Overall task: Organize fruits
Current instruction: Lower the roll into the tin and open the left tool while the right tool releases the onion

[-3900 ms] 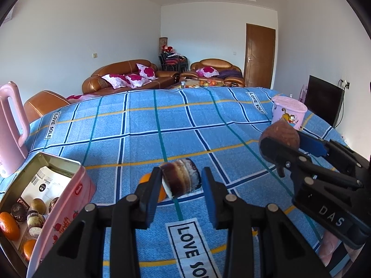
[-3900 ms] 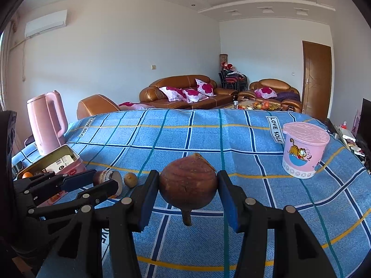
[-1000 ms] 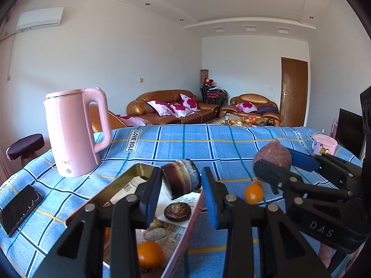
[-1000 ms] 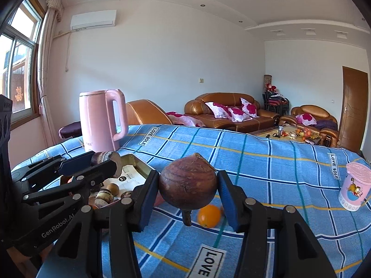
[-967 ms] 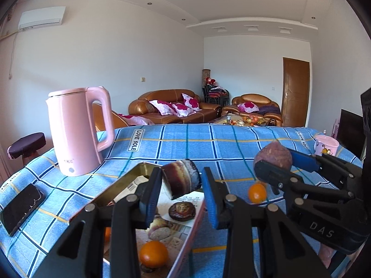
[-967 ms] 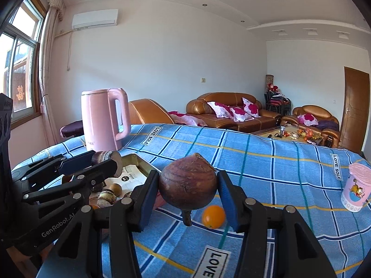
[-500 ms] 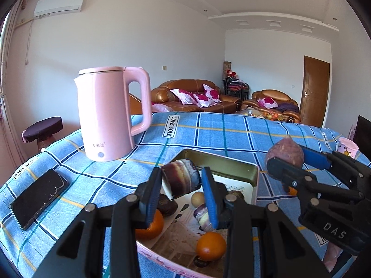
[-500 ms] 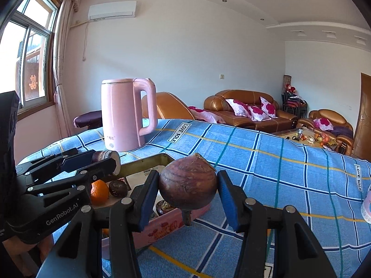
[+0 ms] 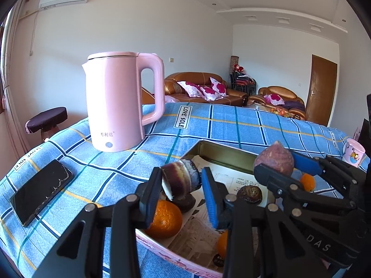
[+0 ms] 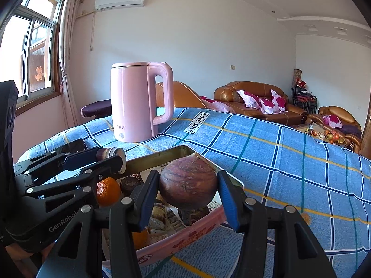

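While oranges (image 9: 165,217) sit in the paper-lined tin (image 9: 222,155), rough round fruits are clamped above it by L gripper (image 9: 180,183) & R gripper (image 10: 187,190).

Home living room: leather sofas (image 9: 204,88)

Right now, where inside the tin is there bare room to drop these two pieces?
The open patch is the white paper along the far wall of the tin. The near end is crowded: an orange, a dark fruit and another orange. Left gripper holds the cut piece, right gripper the round fruit.
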